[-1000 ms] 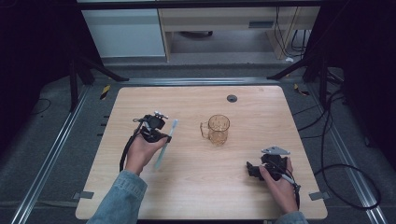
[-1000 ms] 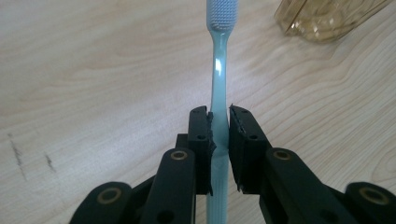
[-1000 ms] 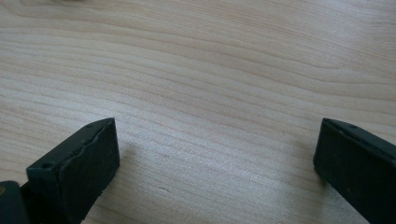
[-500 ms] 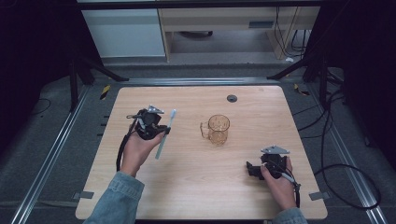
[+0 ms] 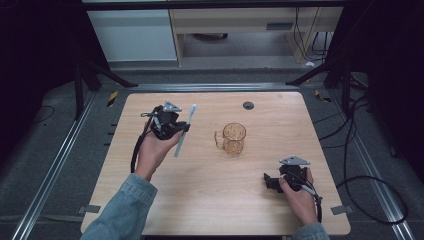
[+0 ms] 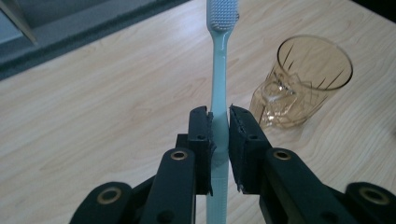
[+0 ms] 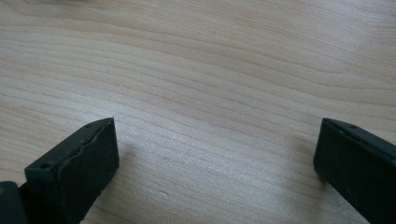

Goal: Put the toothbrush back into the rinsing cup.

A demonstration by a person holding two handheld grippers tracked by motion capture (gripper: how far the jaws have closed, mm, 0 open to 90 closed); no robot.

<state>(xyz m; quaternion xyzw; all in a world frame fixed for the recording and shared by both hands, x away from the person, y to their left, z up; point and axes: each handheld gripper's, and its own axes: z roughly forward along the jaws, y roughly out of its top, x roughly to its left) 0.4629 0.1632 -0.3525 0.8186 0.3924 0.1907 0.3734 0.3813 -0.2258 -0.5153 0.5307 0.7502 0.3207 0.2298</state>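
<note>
A pale green toothbrush (image 5: 184, 131) with white bristles is held off the table, its head pointing away from the person. My left gripper (image 5: 172, 127) is shut on its handle; in the left gripper view the toothbrush (image 6: 219, 74) rises between the two jaws, bristles at the top. An amber glass mug (image 5: 233, 138) with a handle stands upright in the table's middle, to the right of the toothbrush; it appears as the mug (image 6: 303, 79) just right of the jaws. My right gripper (image 5: 270, 181) rests low at the front right, open, with bare wood between its fingers (image 7: 74, 172).
The wooden table (image 5: 210, 200) has a small dark round hole (image 5: 248, 105) near its far edge. Black cables (image 5: 360, 165) trail off the right side. Metal rails run along both sides, and shelves stand beyond the far edge.
My left gripper has lifted the toothbrush and carried it away from the person, swinging its head up. The right gripper and the mug have stayed put.
</note>
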